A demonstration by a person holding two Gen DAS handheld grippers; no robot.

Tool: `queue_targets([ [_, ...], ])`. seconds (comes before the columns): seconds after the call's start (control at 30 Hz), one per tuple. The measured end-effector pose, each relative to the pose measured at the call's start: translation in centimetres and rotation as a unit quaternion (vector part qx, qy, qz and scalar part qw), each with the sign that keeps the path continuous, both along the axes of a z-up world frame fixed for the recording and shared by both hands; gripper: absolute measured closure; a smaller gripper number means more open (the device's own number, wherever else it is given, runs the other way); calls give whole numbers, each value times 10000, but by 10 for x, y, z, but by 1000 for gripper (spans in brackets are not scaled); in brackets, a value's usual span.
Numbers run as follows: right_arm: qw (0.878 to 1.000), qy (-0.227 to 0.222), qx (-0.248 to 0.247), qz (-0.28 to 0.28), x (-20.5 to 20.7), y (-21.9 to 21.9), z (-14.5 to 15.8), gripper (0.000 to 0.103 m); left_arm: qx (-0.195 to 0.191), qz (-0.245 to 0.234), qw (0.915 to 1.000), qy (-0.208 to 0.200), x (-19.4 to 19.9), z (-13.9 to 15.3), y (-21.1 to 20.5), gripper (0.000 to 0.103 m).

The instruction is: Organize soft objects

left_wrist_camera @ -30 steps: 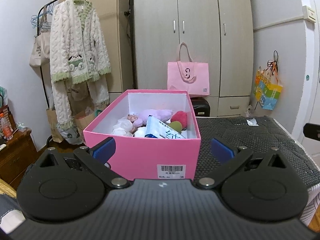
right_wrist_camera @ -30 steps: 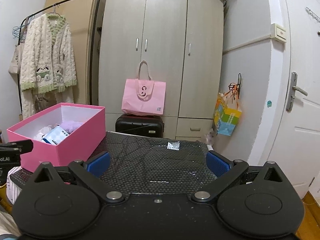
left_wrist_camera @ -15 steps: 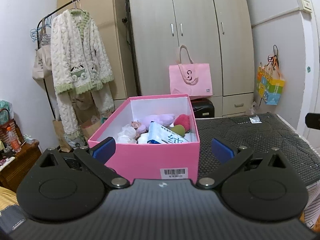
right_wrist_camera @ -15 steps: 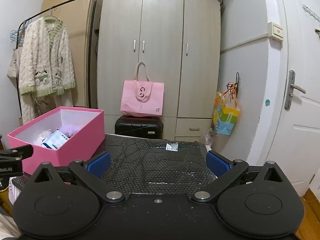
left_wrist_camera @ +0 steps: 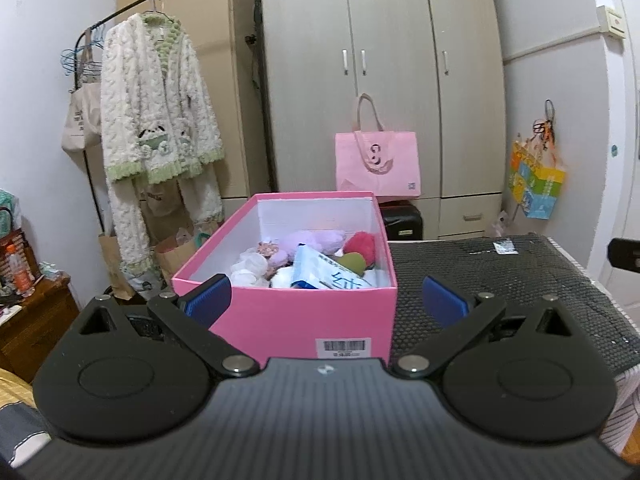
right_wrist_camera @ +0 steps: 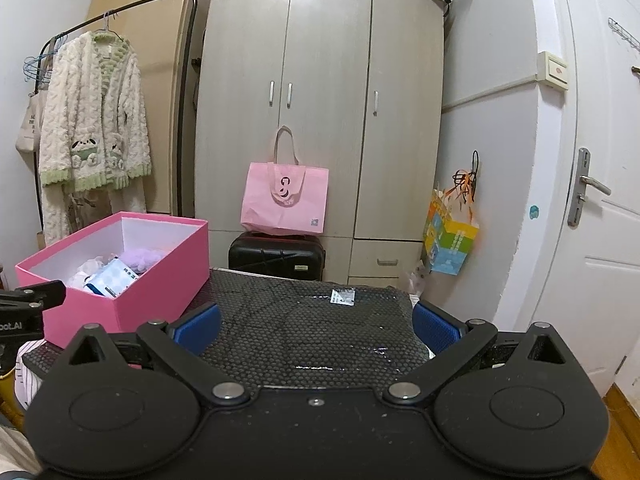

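An open pink box (left_wrist_camera: 280, 320) (right_wrist_camera: 160, 288) stands on the left part of a black honeycomb mat (left_wrist_camera: 500, 280) (right_wrist_camera: 304, 332). Inside lie several soft things: a purple plush (left_wrist_camera: 312, 238), a red ball (left_wrist_camera: 360, 244), a green ball (left_wrist_camera: 354, 262), white fluffy pieces (left_wrist_camera: 250, 268) and a blue-white tissue pack (left_wrist_camera: 328, 276) (right_wrist_camera: 112, 280). My left gripper (left_wrist_camera: 326, 302) is open just in front of the box, holding nothing. My right gripper (right_wrist_camera: 316, 326) is open above the mat's near part, also with nothing in it.
A small white label (right_wrist_camera: 343, 296) lies on the mat's far edge. Behind stand a wardrobe (right_wrist_camera: 320, 120), a pink tote bag (right_wrist_camera: 284, 200) on a black suitcase (right_wrist_camera: 276, 256), a clothes rack with a fluffy robe (left_wrist_camera: 156, 136), and a door (right_wrist_camera: 600, 200) at right.
Both grippers have pulled back and tilted up slightly; the box looks a little smaller and farther off in the left wrist view. Both stay open.
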State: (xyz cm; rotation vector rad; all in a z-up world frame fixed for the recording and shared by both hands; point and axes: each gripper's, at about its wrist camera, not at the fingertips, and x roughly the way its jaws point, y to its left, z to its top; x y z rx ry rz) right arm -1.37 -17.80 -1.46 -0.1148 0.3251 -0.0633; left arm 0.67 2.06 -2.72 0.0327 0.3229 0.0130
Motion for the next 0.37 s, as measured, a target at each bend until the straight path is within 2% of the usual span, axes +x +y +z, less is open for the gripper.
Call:
queue_targets([
  [0.37, 9999, -6, -68, -83, 3, -2, -3, 0, -1, -11, 9999, -152, -3, 0, 0, 0],
])
